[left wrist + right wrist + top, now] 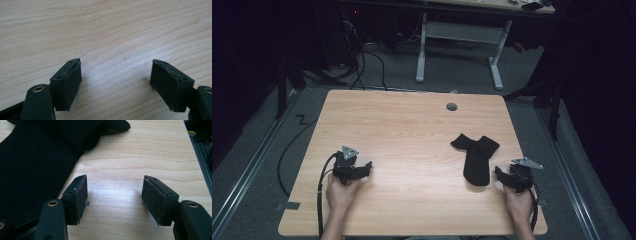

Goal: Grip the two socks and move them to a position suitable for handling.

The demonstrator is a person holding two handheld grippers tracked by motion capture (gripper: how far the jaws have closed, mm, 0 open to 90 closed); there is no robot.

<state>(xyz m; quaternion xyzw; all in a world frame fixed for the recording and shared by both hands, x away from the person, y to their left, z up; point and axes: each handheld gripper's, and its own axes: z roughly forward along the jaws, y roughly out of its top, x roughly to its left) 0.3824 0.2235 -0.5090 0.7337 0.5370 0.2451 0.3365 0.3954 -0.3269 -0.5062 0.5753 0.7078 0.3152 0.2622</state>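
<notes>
Both grippers spread, empty; sock (pixel 475 159) just beside right gripper (pixel 508 178).
Risk: limp fabric bunches, right gripper pinches one layer; left gripper (pixel 361 170) well apart.

A wooden table (pixel 412 125) with a grey grommet (pixel 452 106); beyond it, seemingly a white-legged desk (pixel 459 35).

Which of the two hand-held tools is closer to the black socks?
The right tool: it rests beside the black socks, while the left tool sits far across the table.
</notes>
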